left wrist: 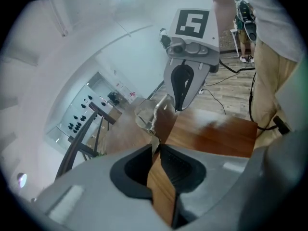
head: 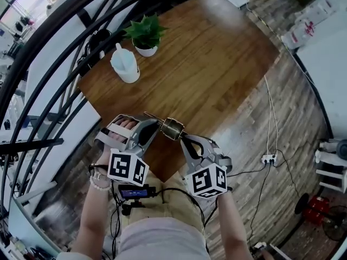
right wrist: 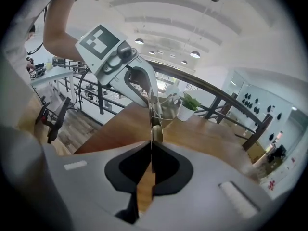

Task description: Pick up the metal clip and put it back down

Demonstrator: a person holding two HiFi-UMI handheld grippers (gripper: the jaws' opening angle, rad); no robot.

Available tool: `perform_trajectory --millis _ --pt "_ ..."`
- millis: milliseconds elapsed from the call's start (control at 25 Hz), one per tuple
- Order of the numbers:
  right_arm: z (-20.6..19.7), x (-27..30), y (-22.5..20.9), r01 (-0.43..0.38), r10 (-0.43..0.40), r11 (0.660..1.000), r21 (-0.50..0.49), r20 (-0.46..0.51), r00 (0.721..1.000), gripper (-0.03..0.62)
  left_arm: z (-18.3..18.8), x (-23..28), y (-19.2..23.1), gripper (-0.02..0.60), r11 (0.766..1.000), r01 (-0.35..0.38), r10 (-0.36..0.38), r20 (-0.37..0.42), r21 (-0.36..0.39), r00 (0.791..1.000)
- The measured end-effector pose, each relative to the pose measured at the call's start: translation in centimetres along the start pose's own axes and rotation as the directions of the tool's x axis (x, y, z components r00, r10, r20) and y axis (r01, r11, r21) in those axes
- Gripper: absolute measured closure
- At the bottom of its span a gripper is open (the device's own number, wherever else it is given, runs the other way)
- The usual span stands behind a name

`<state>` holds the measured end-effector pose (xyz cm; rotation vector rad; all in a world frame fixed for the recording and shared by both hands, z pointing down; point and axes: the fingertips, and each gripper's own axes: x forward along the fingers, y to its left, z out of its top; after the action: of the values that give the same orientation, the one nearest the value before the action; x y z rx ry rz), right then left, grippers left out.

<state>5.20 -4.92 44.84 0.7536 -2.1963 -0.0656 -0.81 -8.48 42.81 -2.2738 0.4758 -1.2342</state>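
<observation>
The brown table [head: 217,69] is biggest. My left tongs [head: 156,124] and right tongs [head: 186,140] hang above its near edge. A plant [head: 145,34] and white bottle [head: 125,64] stand on its far side. Both tongs pinch the little metal clip [head: 172,128] above the table.

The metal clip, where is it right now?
In the head view, the clip is low in the middle, pinched between the left gripper and the right gripper, over the table's near corner.
</observation>
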Motion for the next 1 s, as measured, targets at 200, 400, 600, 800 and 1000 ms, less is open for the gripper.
perform_trajectory --millis 200,400,600,800,1000 --pt "1.7 -1.7 -0.5 0.01 -0.009 0.999 -0.043 0.025 1.0 0.563 1.1 -2.1 1.2 0.517 0.999 -0.054 0.054 0.005 0.0 0.999" --pt "3.5 -3.4 -1.4 0.035 -0.031 0.995 -0.096 0.045 0.999 0.563 2.5 -4.0 2.7 0.518 0.993 -0.118 0.118 0.007 0.024 0.993" --pt "5.3 -5.3 -2.0 0.058 -0.049 0.989 -0.135 0.071 0.996 0.564 3.8 -6.3 3.9 0.517 0.986 -0.162 0.162 0.013 0.027 0.987" --pt "6.7 -6.9 -2.2 0.074 -0.058 0.983 -0.169 0.099 0.993 0.563 5.0 -8.1 4.7 0.518 0.977 -0.206 0.206 0.013 0.046 0.979" --pt "7.8 -8.1 -2.4 0.091 -0.068 0.978 -0.189 0.125 0.99 0.565 6.0 -9.7 5.4 0.517 0.969 -0.241 0.241 0.017 0.052 0.97"
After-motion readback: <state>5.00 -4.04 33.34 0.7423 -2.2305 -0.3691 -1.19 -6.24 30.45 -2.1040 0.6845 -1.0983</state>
